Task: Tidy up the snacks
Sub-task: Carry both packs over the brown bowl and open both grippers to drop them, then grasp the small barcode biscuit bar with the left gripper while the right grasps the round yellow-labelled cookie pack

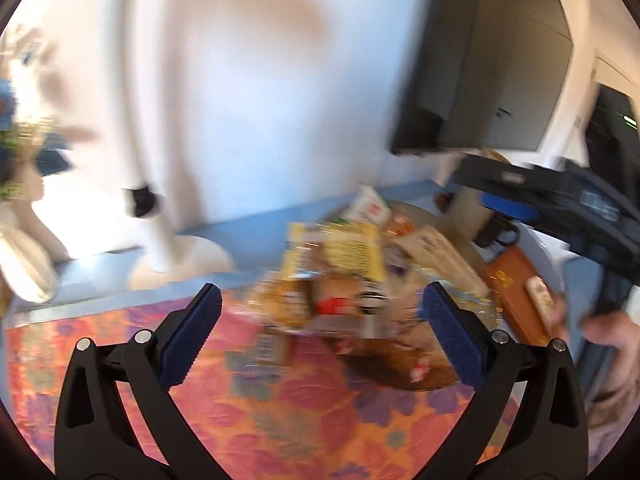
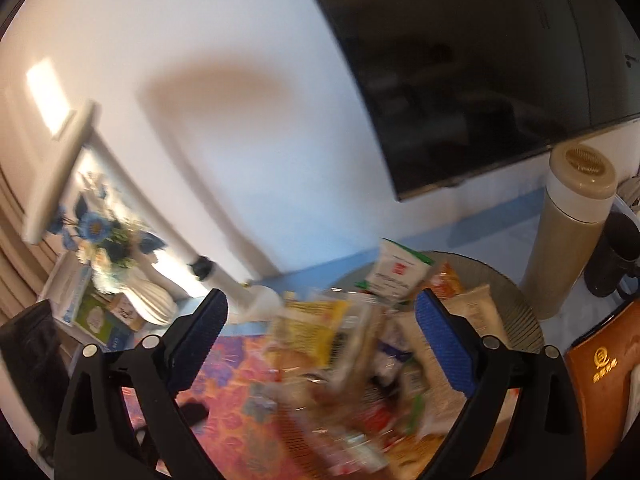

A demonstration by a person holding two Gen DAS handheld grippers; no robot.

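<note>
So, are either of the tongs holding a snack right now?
No. Left tongs and right tongs both stand wide open over the snack pile, pads touching nothing.

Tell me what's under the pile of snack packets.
A round grey ribbed plate shows beneath the snack packets, resting by a floral cloth. The plate's middle is covered.
</note>
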